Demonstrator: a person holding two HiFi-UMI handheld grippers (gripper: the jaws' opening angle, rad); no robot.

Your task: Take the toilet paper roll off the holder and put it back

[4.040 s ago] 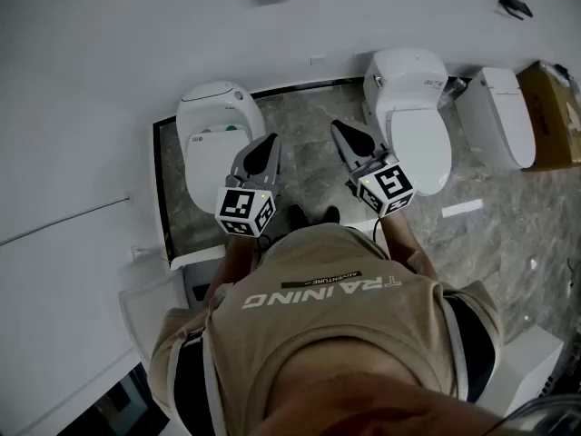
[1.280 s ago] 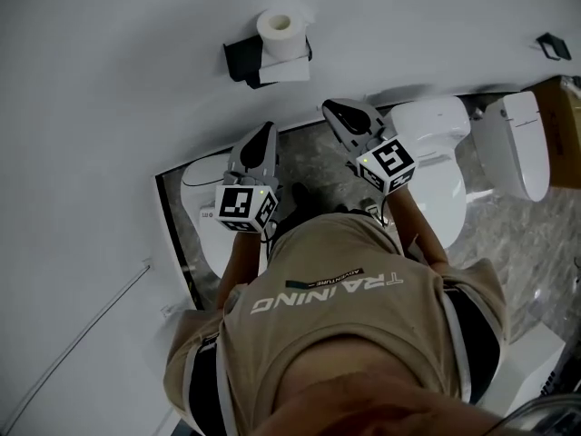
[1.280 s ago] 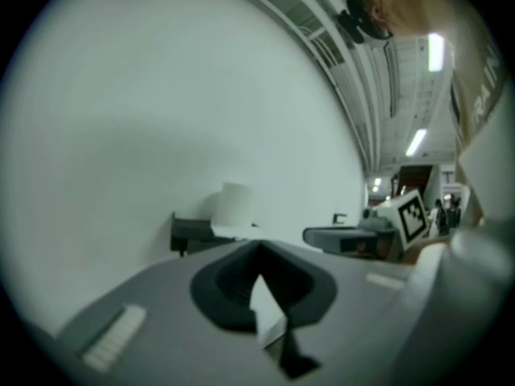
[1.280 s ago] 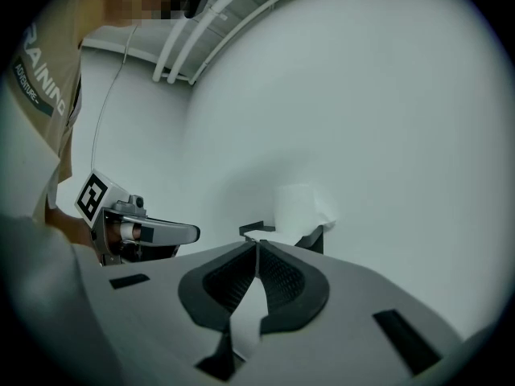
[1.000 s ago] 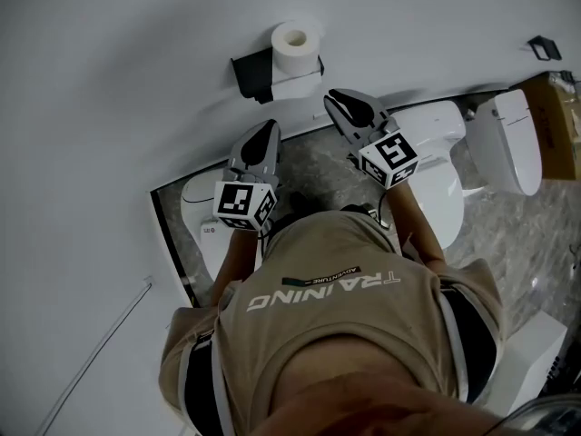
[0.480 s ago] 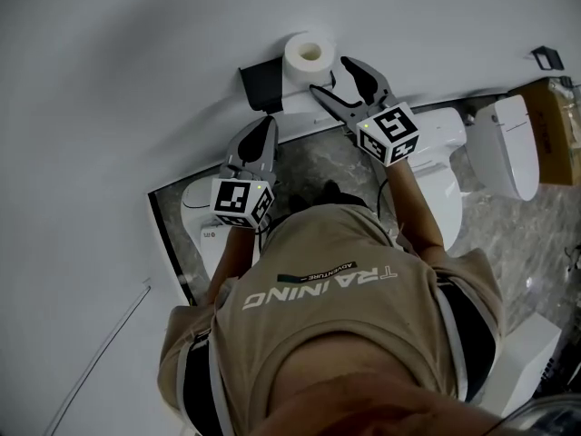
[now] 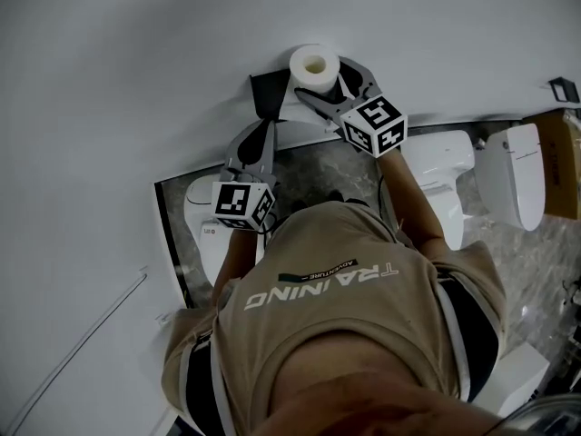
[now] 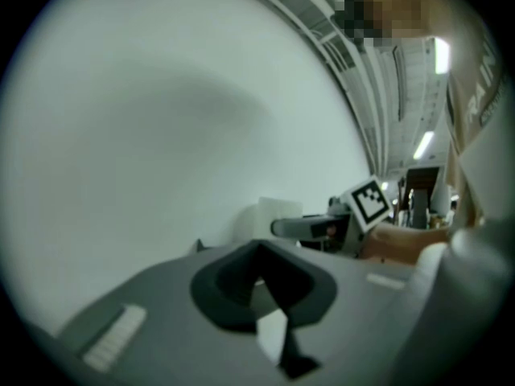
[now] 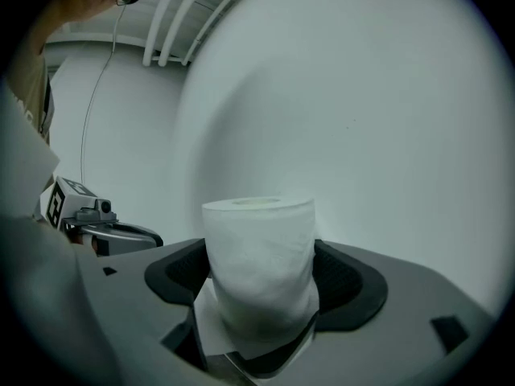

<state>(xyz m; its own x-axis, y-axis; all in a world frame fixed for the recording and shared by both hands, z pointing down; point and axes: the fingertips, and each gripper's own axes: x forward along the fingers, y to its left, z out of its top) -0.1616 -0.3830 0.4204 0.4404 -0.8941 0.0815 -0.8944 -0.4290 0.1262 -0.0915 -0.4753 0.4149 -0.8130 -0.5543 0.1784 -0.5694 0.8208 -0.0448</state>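
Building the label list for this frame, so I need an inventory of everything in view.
toilet paper roll: 1, white, upright on the holder
holder: 1, black, on the wall
toilets: 3, white, on the floor below
cardboard box: 1, brown, right edge
small fitting: 1, black, on the wall at right
shirt: 1, tan, on the person
left gripper: 1, grey, shut, below the holder
right gripper: 1, grey, jaws just opened, roll between them

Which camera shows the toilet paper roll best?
The right gripper view: the toilet paper roll stands upright, large and centred. The head view shows its top end from above, small; the left gripper view shows only a blurred, partly hidden patch.
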